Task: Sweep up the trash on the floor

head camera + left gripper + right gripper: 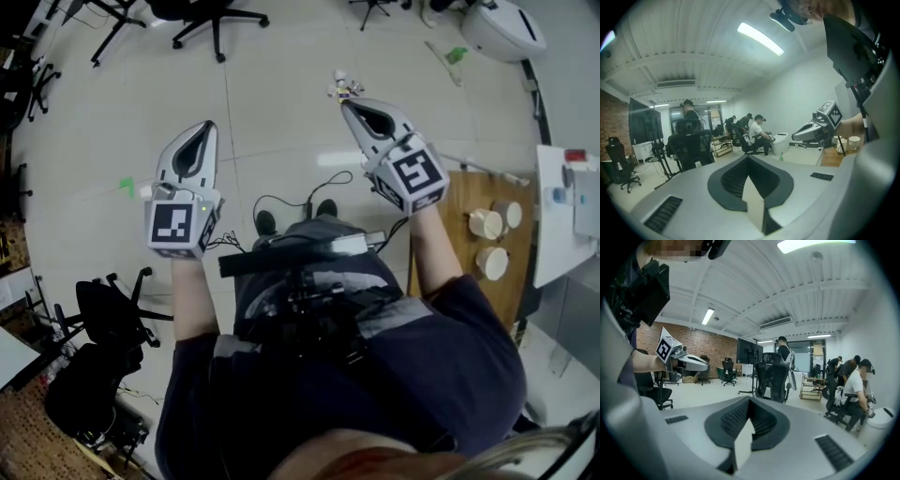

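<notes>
Pale tiled floor (pixel 281 84) of an open workroom, seen steeply from above. Black office chairs (pixel 214 17) at far left, another black chair (pixel 111 309) at near left. Wooden table (pixel 461 202) at right with three paper cups (pixel 486 223). White table (pixel 555 234) past it at the right edge, with small items on top, one with a red label, print too small to read. Left gripper (pixel 207 127) held out over bare floor at left, jaws pressed together with nothing between. Right gripper (pixel 346 104) held out at right, reaching a little farther, jaws likewise together and empty. Marker cube on each, black-and-white square code facing up. Trash cluster (pixel 344 87) on the floor just beyond the right gripper's tip, apart from it. Green scrap (pixel 126 185) on the floor just left of the left gripper. Green item (pixel 456 54) at far right, near a white rounded unit (pixel 502 28). Black cable (pixel 309 192) looping over the floor between the two grippers, near the person's shoes (pixel 325 208). Brick wall (pixel 705 352) at the left of the right gripper view, seated people (pixel 758 131) far across the room in the left gripper view, strip light (pixel 760 39) overhead.
</notes>
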The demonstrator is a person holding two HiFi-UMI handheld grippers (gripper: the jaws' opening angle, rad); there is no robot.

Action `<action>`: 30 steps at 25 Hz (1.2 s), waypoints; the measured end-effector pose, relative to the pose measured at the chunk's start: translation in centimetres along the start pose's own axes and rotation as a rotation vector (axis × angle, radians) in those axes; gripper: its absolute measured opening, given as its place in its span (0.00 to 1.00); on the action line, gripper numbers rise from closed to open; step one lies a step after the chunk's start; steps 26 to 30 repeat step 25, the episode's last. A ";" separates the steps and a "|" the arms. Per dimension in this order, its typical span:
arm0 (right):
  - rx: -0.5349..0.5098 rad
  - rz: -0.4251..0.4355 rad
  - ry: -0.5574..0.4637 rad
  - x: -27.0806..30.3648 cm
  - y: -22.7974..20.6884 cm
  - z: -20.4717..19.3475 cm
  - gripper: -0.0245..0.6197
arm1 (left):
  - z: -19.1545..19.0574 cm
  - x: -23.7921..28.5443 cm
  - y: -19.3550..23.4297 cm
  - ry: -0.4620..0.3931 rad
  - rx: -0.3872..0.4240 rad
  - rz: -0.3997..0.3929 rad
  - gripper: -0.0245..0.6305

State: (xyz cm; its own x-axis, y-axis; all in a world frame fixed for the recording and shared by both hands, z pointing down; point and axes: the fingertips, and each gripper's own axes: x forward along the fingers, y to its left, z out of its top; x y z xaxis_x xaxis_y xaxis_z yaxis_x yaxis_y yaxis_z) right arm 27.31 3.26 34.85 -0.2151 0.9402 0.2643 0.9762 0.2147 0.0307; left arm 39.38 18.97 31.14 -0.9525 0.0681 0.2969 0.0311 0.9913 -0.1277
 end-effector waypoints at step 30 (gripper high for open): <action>-0.032 -0.065 0.082 8.5 14.5 2.9 0.05 | -6.0 -8.9 14.7 -0.075 -0.085 -0.073 0.04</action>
